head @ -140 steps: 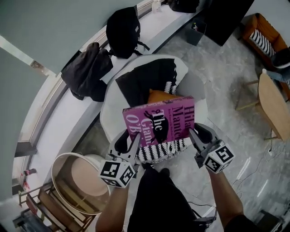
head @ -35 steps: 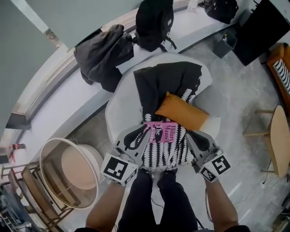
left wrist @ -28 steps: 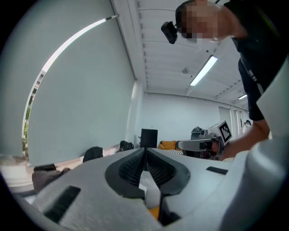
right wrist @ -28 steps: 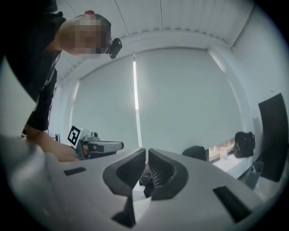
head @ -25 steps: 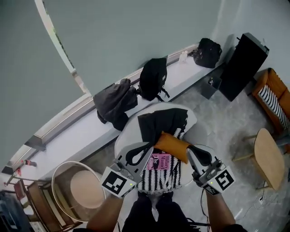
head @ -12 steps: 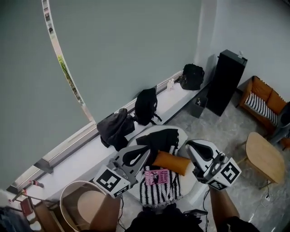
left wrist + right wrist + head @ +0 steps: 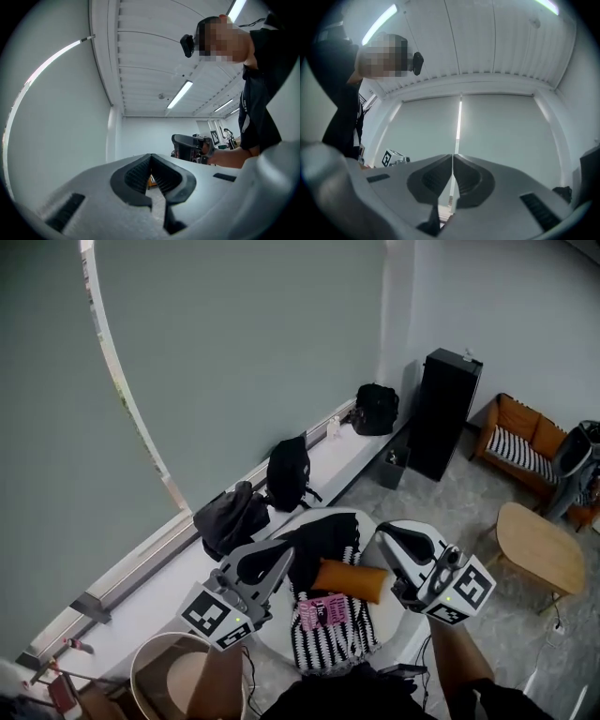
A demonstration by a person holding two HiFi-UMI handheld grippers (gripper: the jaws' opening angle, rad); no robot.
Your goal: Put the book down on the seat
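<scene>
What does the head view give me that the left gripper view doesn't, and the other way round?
Head view only: the pink book lying on the seat's striped throw, next to the orange cushion. Left gripper view only: the ceiling lights, and its jaws seen shut with nothing between them. Both: the left gripper and the right gripper.

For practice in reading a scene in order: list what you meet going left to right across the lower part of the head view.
left gripper → pink book → right gripper → round wooden table. The orange cushion overlaps the book, so it is left out.
</scene>
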